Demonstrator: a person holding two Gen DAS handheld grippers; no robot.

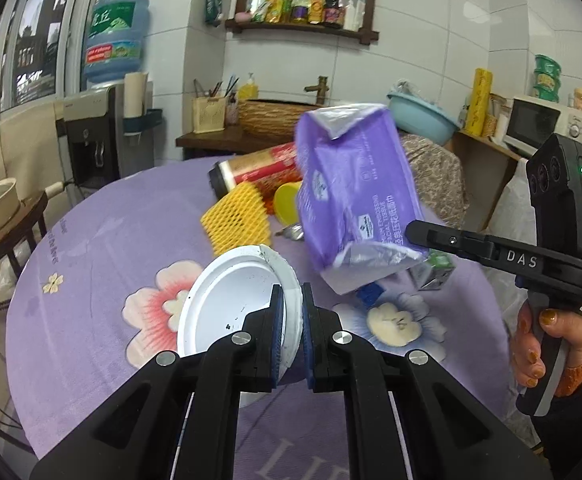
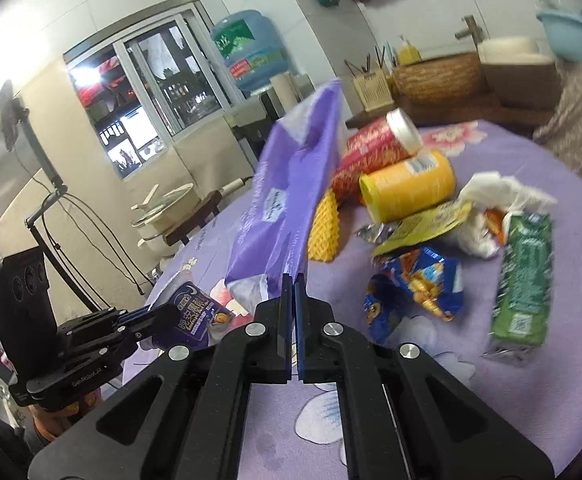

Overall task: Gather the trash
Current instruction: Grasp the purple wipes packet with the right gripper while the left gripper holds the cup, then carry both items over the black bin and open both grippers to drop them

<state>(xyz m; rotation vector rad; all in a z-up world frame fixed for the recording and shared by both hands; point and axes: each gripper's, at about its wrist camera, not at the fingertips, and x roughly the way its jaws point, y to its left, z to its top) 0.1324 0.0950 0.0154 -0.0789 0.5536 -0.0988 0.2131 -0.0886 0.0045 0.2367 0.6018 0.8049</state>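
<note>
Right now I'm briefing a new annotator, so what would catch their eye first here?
The big purple tissue pack, lifted above the table and pinched at its lower end by the right gripper, dominates both views. Next, the white paper plate clamped on edge in the left gripper. Behind lies litter on the floral purple tablecloth: a yellow foam net, a yellow canister.

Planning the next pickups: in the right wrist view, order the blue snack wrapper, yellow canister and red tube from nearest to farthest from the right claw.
1. Blue crumpled snack wrapper, just right.
2. Yellow plastic canister, mid-table.
3. Red cardboard tube, behind it.
</note>
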